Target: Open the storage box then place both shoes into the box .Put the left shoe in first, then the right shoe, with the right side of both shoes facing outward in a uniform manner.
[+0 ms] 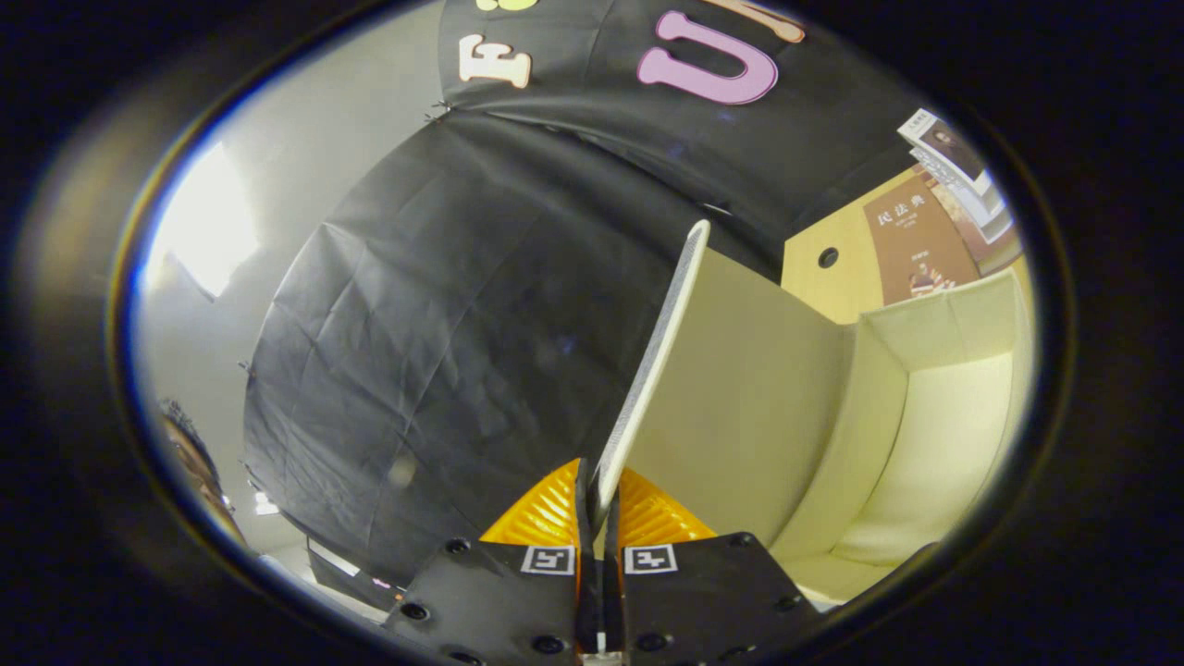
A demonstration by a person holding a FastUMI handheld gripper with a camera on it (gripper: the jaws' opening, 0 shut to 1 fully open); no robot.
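Both jaws of the gripper [599, 504] are closed nearly together on the thin edge of the storage box's lid [731, 388], pinching that pale flap just where it meets them, so the lid runs straight ahead from between them and stands swung up and away from the box. Just to the right of the lid lies the open storage box [925, 435], its cream interior bare, with no shoes inside. Beyond the box stands a yellow panel [846, 268] with a round hole, and books [953, 176] lean behind it. The lid looks like a light, stiff sheet, likely thin plastic or card, smooth enough to slip if gripped loosely; its free edge, where it is held now, seems the sensible place to hold. Judging from this, opening is nearly done, with both shoes to follow.
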